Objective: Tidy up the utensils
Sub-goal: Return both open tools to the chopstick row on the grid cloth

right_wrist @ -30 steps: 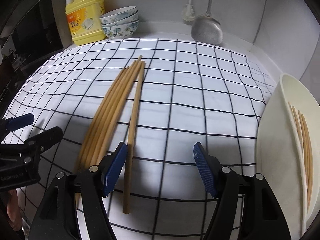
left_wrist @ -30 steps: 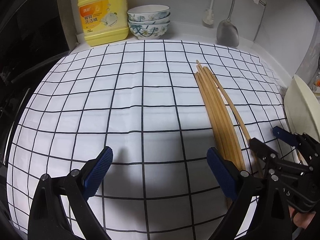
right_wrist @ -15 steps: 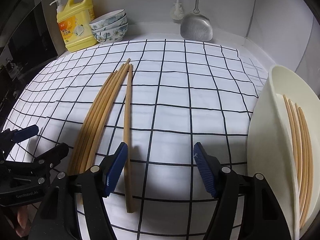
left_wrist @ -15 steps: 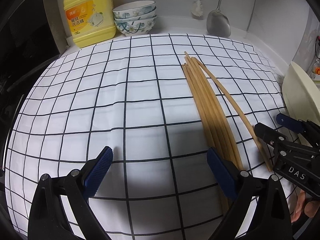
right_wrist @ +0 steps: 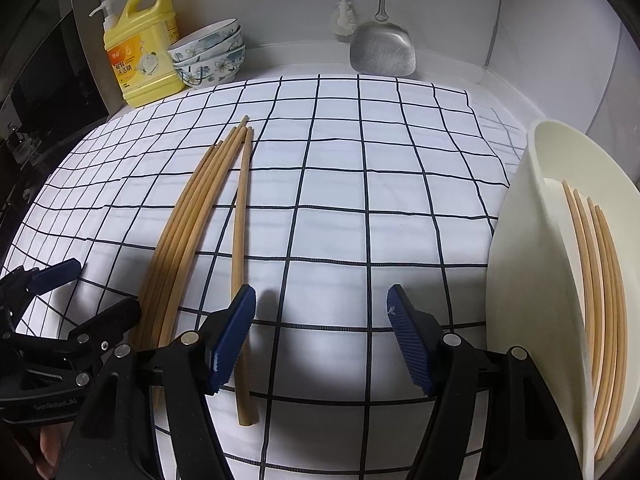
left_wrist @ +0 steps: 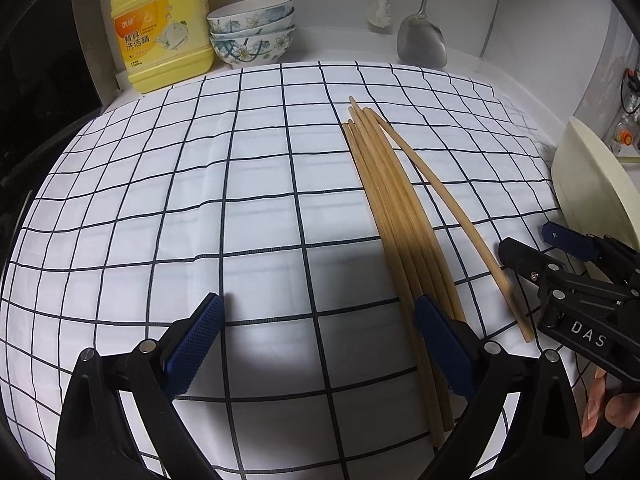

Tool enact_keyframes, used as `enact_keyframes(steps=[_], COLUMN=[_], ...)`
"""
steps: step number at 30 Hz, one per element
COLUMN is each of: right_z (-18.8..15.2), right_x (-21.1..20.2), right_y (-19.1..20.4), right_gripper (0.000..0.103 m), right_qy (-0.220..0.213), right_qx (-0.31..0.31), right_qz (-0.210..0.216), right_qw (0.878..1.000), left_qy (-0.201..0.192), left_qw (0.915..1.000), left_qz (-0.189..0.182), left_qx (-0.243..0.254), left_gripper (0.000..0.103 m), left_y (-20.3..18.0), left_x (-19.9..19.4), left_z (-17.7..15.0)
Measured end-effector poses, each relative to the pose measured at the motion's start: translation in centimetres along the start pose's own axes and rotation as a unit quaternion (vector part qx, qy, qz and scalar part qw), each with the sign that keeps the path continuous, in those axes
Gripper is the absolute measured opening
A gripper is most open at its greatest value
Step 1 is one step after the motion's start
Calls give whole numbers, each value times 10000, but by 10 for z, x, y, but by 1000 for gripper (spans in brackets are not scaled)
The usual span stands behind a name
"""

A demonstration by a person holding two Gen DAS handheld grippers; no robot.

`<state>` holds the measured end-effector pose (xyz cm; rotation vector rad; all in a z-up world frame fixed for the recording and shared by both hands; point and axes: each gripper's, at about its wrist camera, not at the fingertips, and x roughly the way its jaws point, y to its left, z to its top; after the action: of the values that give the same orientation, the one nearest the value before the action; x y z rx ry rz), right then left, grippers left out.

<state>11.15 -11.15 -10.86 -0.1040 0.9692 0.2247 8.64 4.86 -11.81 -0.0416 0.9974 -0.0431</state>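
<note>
Several wooden chopsticks [left_wrist: 394, 216] lie bundled on the checked cloth [left_wrist: 200, 200], with one single chopstick [left_wrist: 452, 204] slightly apart on their right. My left gripper [left_wrist: 316, 340] is open above the cloth, its right pad by the bundle's near ends. In the right wrist view the bundle [right_wrist: 188, 216] lies left and the single chopstick [right_wrist: 240, 240] runs under the left pad of my open right gripper [right_wrist: 320, 336]. A cream holder [right_wrist: 532, 280] at the right edge has several chopsticks [right_wrist: 600, 280] in it. Each gripper shows in the other's view: right gripper [left_wrist: 560, 264], left gripper [right_wrist: 60, 300].
At the back stand a yellow detergent jug [left_wrist: 160, 28] and stacked floral bowls [left_wrist: 252, 28]. A metal spatula [left_wrist: 420, 36] and a brush [left_wrist: 380, 4] hang on the wall. A dark opening lies to the left of the cloth. A person's fingers [left_wrist: 600, 400] hold the right gripper.
Both views have rolled slightly, so the chopsticks and holder sit a little differently in frame. Neither gripper's jaws moved and no chopstick shifted on the cloth.
</note>
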Motion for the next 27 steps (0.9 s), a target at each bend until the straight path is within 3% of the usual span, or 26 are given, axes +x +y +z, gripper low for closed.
enact_keyframes(steps=[8,13,27], right_z=[0,0,1], right_x=[0,-1,0], right_y=[3,2,8], right_gripper=[65,65,65], right_qy=[14,-5,-60], right_qx=[-36,-18,-182], right_qz=[19,21,63], right_qw=[10000,10000,9998], left_qy=[55,117,122], left_qw=[10000,9994,9978], left_qz=[34,328,550], left_qx=[-28,10,-355], left_gripper=[97,97,98], left_y=[2,3,35], left_x=[2,8,9], left_z=[2,6,11])
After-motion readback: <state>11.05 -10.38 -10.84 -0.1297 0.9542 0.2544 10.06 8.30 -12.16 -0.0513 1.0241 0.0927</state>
